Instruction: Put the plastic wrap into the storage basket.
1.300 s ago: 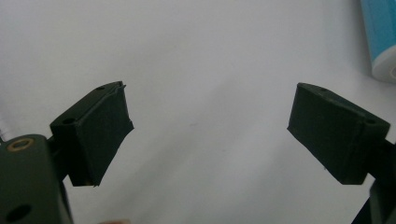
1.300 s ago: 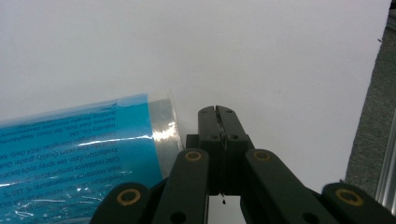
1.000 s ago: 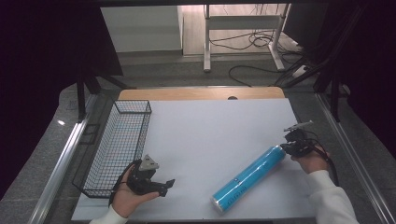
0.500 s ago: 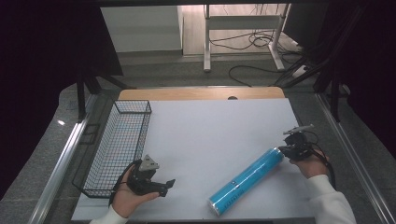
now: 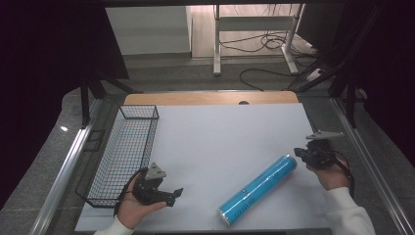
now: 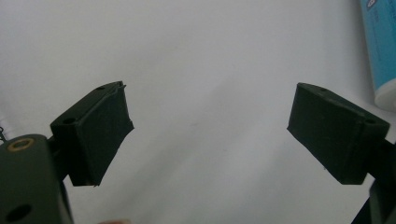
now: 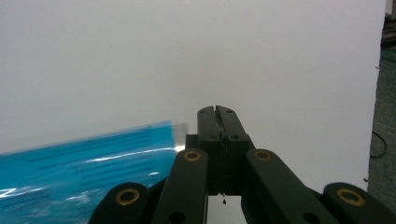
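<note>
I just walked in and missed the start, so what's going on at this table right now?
A person sits at a white table with a two-jaw gripper in each hand. A blue tube lies slantwise on the table. The right gripper is shut with nothing between its jaws, close to the tube's far end. The left gripper rests open near the table's front edge, beside a black wire basket, and holds nothing.

A lab: dark curtains [image 5: 44, 73], floor cables [image 5: 264, 44], white table [image 5: 220, 132].
</note>
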`<state>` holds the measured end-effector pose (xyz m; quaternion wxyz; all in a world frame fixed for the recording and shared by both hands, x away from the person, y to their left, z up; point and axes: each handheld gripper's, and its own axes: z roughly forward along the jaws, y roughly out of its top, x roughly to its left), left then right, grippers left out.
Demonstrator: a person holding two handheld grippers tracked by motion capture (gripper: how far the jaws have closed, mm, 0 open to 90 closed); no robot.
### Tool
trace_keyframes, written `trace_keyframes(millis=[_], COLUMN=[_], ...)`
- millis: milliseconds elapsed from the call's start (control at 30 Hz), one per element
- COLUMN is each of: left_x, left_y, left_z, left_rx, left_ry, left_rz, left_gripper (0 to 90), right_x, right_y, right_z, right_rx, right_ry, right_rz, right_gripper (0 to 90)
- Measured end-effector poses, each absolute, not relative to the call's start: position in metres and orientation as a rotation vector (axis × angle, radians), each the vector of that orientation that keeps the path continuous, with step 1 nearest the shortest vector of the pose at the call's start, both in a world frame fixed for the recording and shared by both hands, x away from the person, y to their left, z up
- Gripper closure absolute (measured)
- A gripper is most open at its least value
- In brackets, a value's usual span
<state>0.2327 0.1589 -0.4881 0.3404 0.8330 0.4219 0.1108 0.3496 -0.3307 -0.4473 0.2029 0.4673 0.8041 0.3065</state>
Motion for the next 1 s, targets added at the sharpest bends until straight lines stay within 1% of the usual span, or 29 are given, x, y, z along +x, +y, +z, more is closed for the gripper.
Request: trace_keyframes(millis=[67, 100, 133, 300, 333, 367, 467, 500, 567, 633, 733, 1000], left_x=[0.233, 0.233, 0.233, 0.233, 0.233, 0.233, 0.233, 0.233, 0.233, 0.233, 0.233, 0.234], left_y=[0.159, 0.159, 0.158, 0.157, 0.157, 0.158, 0.158, 0.158, 0.158, 0.157, 0.155, 0.148], left_z=[-0.489, -0.489, -0.489, -0.489, -0.489, -0.489, -0.489, -0.489, -0.488, -0.488, -0.487, -0.482], left_rx=[2.168, 2.170, 2.171, 2.173, 2.172, 2.173, 2.172, 2.172, 2.170, 2.167, 2.164, 2.157], left_ry=[1.099, 1.099, 1.098, 1.096, 1.096, 1.096, 1.095, 1.095, 1.095, 1.094, 1.091, 1.078], left_rz=[0.288, 0.288, 0.287, 0.285, 0.283, 0.284, 0.286, 0.286, 0.286, 0.286, 0.280, 0.270], left_gripper=[12.5, 12.5, 12.5, 12.5, 12.5, 12.5, 12.5, 12.5, 12.5, 12.5, 12.7, 12.8], right_x=[0.336, 0.336, 0.326, 0.308, 0.304, 0.299, 0.289, 0.285, 0.280, 0.276, 0.273, 0.272], right_y=[-0.336, -0.336, -0.340, -0.342, -0.341, -0.339, -0.335, -0.335, -0.335, -0.336, -0.339, -0.346], right_z=[-0.444, -0.444, -0.445, -0.448, -0.448, -0.449, -0.451, -0.453, -0.457, -0.462, -0.468, -0.480], right_rx=[1.307, 1.307, 1.313, 1.310, 1.302, 1.279, 1.254, 1.256, 1.261, 1.269, 1.275, 1.302], right_ry=[2.208, 2.208, 2.194, 2.203, 2.215, 2.236, 2.234, 2.220, 2.226, 2.228, 2.235, 2.236], right_rz=[0.920, 0.920, 0.945, 0.994, 1.007, 1.020, 1.023, 1.021, 1.037, 1.042, 1.041, 0.996], right_gripper=[89.1, 89.1, 89.1, 89.1, 87.8, 82.6, 62.1, 53.4, 45.5, 40.3, 37.0, 34.1])
